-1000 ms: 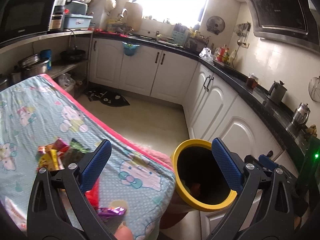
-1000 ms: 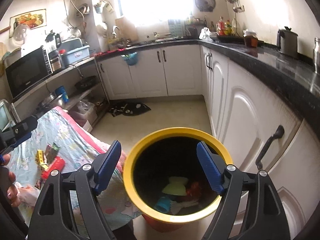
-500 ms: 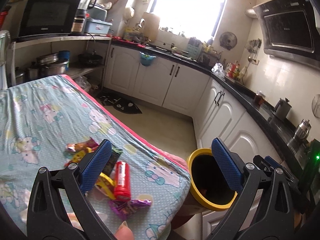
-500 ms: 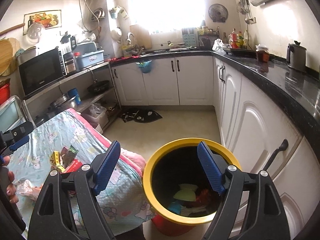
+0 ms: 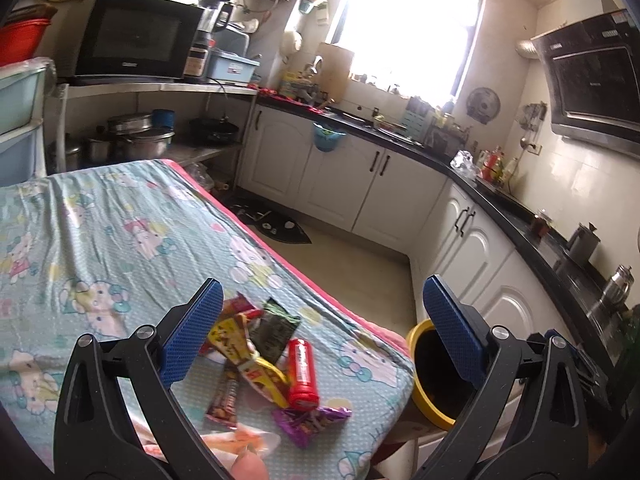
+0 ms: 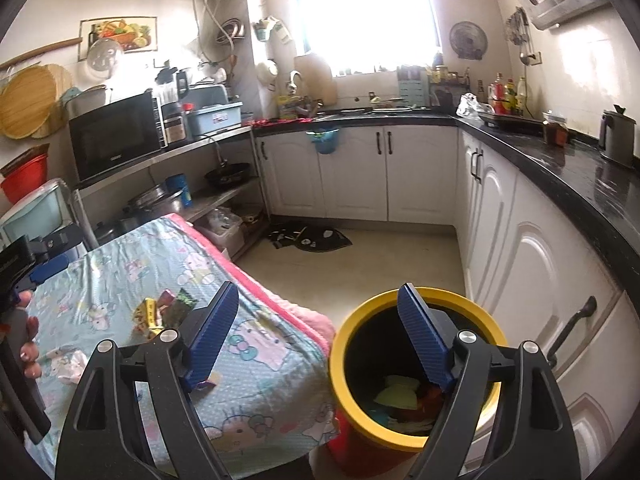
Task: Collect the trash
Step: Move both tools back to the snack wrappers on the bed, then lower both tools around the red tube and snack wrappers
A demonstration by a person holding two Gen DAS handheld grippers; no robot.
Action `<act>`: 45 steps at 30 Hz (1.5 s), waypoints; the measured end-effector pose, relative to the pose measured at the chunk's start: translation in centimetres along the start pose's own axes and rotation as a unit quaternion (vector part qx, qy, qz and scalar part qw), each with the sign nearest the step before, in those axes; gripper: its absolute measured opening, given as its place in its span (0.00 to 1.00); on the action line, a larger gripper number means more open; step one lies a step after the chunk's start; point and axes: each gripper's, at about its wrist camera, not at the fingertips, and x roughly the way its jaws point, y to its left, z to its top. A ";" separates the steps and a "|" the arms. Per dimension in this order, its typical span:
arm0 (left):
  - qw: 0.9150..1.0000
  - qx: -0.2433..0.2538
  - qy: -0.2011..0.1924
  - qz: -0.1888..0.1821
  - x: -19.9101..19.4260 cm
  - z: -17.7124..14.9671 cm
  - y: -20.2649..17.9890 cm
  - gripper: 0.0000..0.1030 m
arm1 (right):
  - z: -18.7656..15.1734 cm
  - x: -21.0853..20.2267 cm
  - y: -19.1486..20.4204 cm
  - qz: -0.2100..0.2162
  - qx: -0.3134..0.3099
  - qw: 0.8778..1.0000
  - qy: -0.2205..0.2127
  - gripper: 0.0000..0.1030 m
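Note:
A heap of snack wrappers lies near the table's corner: a red tube (image 5: 302, 372), a yellow wrapper (image 5: 244, 344), a dark green one (image 5: 276, 328) and a purple one (image 5: 312, 420). My left gripper (image 5: 322, 332) hovers open above and just short of the heap, holding nothing. Right of the corner stands a yellow-rimmed bin (image 5: 418, 392). My right gripper (image 6: 318, 338) is open and empty above the gap between the table and the bin (image 6: 338, 368), which holds trash (image 6: 400, 394). The wrappers (image 6: 160, 312) also show in the right wrist view.
The table (image 5: 100, 240) wears a cartoon-print cloth with a pink edge. White cabinets (image 6: 520, 272) under a black counter stand close behind the bin. A dark mat (image 6: 308, 240) lies on the floor. A hand (image 6: 28, 336) holds the left gripper at the left edge.
Both grippers have drawn back and risen a little. The left view swung onto the table, so the wrappers now sit between its fingers. The bin looks smaller and further right.

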 end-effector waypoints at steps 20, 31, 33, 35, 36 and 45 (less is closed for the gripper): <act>0.997 -0.064 -0.004 0.045 -0.4 0.7 6.7 0.90 | -0.3 1.4 6.4 0.059 -0.047 0.997 0.021 0.77; 0.991 -0.115 0.057 0.030 2.6 -0.4 9.5 0.89 | -0.9 6.0 9.6 0.090 -0.068 0.991 0.068 0.77; 0.990 -0.122 0.068 0.023 3.3 -0.6 9.7 0.89 | -1.2 7.3 10.1 0.096 -0.066 0.990 0.082 0.77; 0.988 -0.128 0.080 0.017 4.1 -0.7 9.9 0.89 | -1.3 8.6 10.6 0.101 -0.062 0.988 0.097 0.77; 0.988 -0.131 0.086 0.012 4.6 -0.8 10.0 0.89 | -1.4 9.2 10.9 0.105 -0.059 0.987 0.104 0.77; 0.978 -0.157 0.134 0.006 8.2 -2.0 11.0 0.89 | -2.6 13.4 12.0 0.131 -0.036 0.977 0.162 0.73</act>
